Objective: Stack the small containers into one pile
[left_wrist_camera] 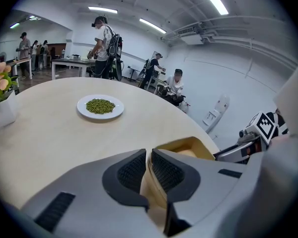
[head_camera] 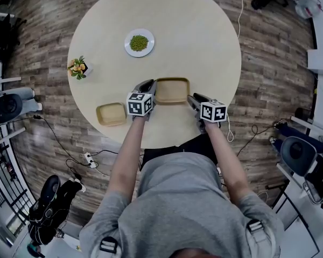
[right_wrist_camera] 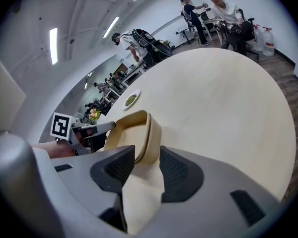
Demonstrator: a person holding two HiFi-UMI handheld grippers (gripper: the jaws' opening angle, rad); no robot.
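A tan rectangular container (head_camera: pixel 172 90) sits on the round table (head_camera: pixel 204 36) near its front edge. My left gripper (head_camera: pixel 149 86) is shut on the thin left wall of this container (left_wrist_camera: pixel 191 145), with the pads (left_wrist_camera: pixel 134 170) pressed on both sides of it. My right gripper (head_camera: pixel 194 99) is at the container's right rim (right_wrist_camera: pixel 139 128). Its jaws stand open, with the rim between the pads (right_wrist_camera: pixel 176 172) and not squeezed. A second, smaller tan container (head_camera: pixel 111 114) lies alone to the left of my left gripper (left_wrist_camera: pixel 149 155).
A white plate of green peas (head_camera: pixel 139 42) and a small flower pot (head_camera: pixel 78 67) stand farther back on the table. The table's front edge is just under my arms. Cables and chairs lie on the wooden floor around. People stand at desks in the background.
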